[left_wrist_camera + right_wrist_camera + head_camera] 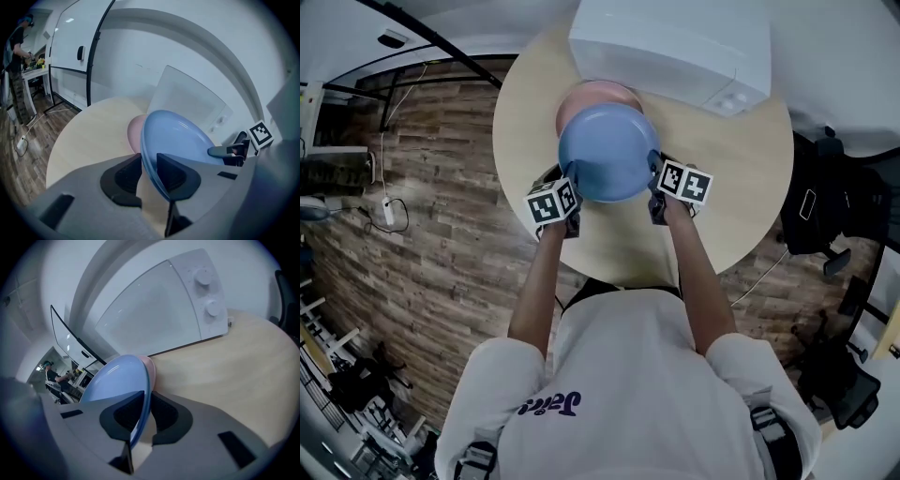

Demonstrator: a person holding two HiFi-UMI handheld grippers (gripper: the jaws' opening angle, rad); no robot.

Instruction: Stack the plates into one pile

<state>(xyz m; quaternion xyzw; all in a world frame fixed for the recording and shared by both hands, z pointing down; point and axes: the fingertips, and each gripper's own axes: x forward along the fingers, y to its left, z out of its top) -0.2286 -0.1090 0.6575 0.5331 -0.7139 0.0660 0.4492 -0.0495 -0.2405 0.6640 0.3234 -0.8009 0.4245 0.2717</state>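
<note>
The blue plate point(607, 152) is held in the air over the pink plate point(595, 92) and hides most of it in the head view. The pink plate lies flat on the table point(741, 187). The left gripper point(566, 187) is clenched on the blue plate's left rim, on the side of the pink plate nearer to the person. In its own view the rim stands between the pads, and the plate tilts. The right gripper point(657, 176) grasps the opposite rim, also on the near side of the pink plate. The white box point(675, 42) stands just behind the pink plate.
</note>
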